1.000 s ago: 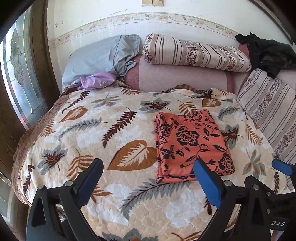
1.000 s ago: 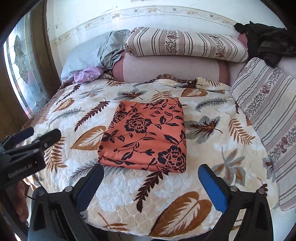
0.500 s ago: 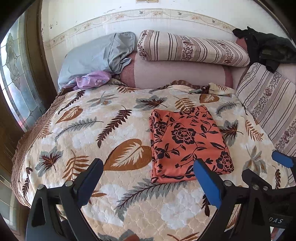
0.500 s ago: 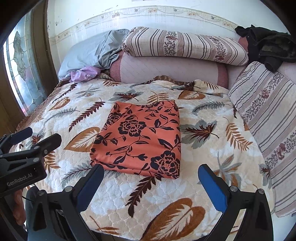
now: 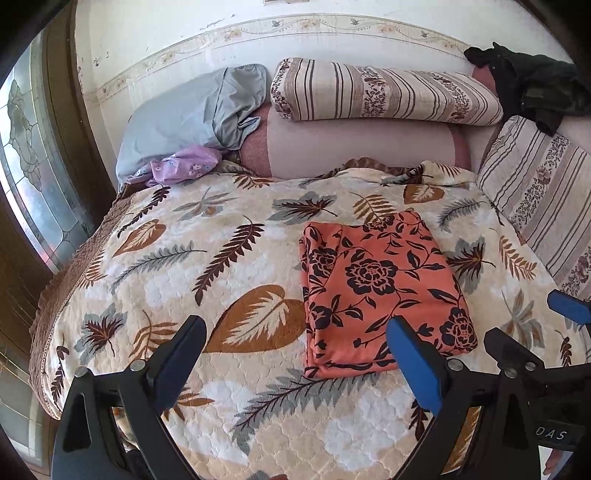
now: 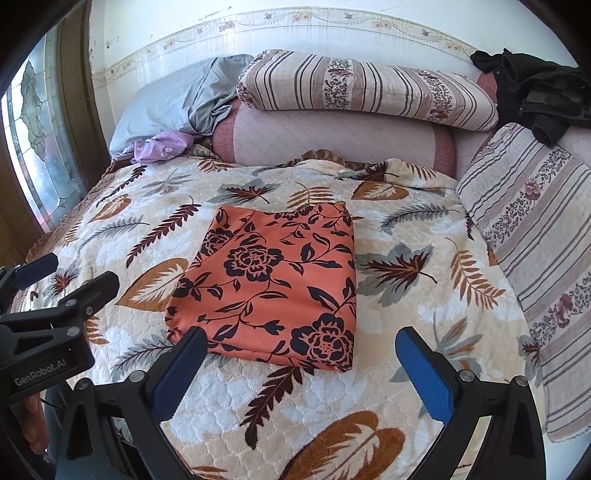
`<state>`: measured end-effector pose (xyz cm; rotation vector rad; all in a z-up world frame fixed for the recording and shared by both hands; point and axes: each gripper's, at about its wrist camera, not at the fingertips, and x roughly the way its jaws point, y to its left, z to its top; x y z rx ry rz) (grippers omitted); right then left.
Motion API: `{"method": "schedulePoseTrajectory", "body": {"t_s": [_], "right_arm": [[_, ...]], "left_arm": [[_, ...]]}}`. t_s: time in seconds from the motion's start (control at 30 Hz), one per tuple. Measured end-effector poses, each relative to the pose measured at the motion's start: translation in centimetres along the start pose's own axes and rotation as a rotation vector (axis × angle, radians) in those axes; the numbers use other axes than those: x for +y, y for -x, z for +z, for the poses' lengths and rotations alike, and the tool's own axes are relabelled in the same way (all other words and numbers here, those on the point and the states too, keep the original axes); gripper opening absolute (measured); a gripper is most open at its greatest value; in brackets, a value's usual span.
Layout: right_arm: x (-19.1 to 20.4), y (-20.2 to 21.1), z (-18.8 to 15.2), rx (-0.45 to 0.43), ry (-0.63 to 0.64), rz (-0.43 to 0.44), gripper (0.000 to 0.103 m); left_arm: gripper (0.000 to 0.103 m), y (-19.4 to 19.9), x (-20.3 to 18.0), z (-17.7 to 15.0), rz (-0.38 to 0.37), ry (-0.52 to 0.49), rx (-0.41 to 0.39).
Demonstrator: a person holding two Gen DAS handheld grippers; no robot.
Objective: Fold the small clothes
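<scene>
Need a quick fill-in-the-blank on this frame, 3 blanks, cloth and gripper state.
1. The orange floral cloth lies ____ on the leaf-print bedspread.
2. Both the left gripper and the right gripper are ____, holding nothing.
3. The crumpled garment by the grey pillow is ____ in colour.

Missing words: folded; open; purple

A home bedroom: a bed under a quilted cream bedspread printed with brown and grey leaves (image 5: 236, 258) fills the scene. At the far end, a striped beige bolster pillow (image 5: 380, 92) and a grey-blue pillow (image 5: 184, 114) lean against a white wall with a floral border strip (image 5: 332, 26). A stained-glass window in a dark wooden frame (image 5: 33, 155) stands at left.
</scene>
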<state>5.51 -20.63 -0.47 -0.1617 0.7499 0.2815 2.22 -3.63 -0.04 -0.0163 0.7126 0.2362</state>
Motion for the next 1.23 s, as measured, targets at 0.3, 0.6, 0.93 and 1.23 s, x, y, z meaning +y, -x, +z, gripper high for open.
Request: {"method": "schedulePoseTrajectory", "body": {"t_s": [0.3,0.6,0.93,1.23], "right_arm": [[0.2,-0.6,1.0,0.0,0.013,0.002,0.103],[0.4,-0.8,1.3,-0.004,0.022,-0.005,0.103],[0.4,-1.2,1.9,-0.003,0.038,-0.012,0.103],[0.3,-1.9,2.0,0.008,0.033,-0.019,0.103]], "left_arm": [[0.098,-0.6,0.0,0.7,0.002,-0.004,-0.008],[0.098,-0.7,-0.2,1.1,0.003,-0.008,-0.02],[0.098,-1.3,-0.2,1.7,-0.001,-0.003,-0.022],[0.098,-1.7,-0.2,2.0,0.023,-0.004,-0.056]]}}
